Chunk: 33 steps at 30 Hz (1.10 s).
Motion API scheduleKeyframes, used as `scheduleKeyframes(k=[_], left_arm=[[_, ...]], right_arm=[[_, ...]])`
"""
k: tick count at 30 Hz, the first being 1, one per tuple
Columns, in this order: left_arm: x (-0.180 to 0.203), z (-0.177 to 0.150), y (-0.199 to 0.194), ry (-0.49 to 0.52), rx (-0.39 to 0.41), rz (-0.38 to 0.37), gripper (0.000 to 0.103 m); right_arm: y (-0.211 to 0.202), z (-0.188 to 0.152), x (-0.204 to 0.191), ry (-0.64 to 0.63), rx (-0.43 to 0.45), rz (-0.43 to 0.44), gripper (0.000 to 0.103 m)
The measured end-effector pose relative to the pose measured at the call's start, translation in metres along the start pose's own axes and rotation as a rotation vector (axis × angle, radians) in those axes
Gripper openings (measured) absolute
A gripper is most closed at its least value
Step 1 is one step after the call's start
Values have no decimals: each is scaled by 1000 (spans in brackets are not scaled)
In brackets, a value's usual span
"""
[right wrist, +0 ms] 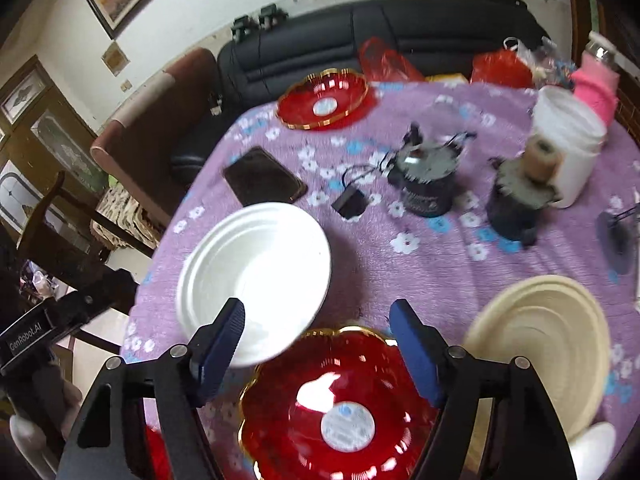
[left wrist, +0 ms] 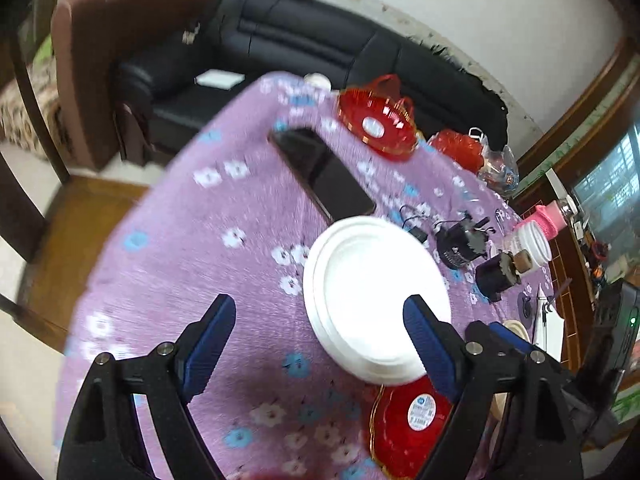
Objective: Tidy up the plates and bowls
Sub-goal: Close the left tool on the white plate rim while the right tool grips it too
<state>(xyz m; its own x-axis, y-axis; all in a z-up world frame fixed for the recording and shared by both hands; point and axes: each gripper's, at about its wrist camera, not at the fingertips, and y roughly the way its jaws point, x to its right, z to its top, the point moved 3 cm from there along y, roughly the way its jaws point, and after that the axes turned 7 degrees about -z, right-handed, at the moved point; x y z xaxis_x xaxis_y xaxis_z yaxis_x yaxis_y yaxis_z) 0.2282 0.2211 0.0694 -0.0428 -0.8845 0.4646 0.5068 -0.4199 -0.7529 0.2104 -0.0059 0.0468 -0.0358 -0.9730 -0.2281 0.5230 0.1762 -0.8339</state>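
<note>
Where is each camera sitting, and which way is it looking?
Left wrist: sits on the left gripper, looking along its open blue fingers down at the white plate on the purple tablecloth.
Right wrist: sits on the right gripper, looking along its open fingers at the near red bowl, with the cream plate beside it.
Both show the white plate, the phone, the far red bowl and the black sofa.

Cream plate (right wrist: 548,344) partly hidden behind right claw (right wrist: 320,316).
</note>
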Motion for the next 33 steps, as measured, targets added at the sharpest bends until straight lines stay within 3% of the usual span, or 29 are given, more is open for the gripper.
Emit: scheduleKeyframes(k=[7, 11, 14, 15, 16, 20, 25, 33], left_arm=[[-3, -3, 47, -24, -101, -10, 68], [-1, -6, 61, -23, -144, -27, 47], [1, -8, 65, -10, -161, -30, 30], [1, -9, 65, -7, -163, -35, 28], [2, -10, 63, 1, -162, -33, 26], [1, -12, 47, 12, -131, -58, 25], [14, -22, 6, 62, -63, -108, 25], [32, -65, -59, 117, -1, -102, 25]], right_arm=[[30, 6, -3, -3, -38, -14, 79], [38, 6, -10, -23, -47, -14, 74], [38, 4, -14, -38, -49, -10, 67], [39, 4, -15, -41, -52, -4, 54], [39, 2, -16, -44, -61, 7, 34], [24, -2, -16, -53, -27, 24, 23], [-12, -6, -16, -44, 39, 80, 22], [-70, -42, -21, -59, 98, 150, 23]])
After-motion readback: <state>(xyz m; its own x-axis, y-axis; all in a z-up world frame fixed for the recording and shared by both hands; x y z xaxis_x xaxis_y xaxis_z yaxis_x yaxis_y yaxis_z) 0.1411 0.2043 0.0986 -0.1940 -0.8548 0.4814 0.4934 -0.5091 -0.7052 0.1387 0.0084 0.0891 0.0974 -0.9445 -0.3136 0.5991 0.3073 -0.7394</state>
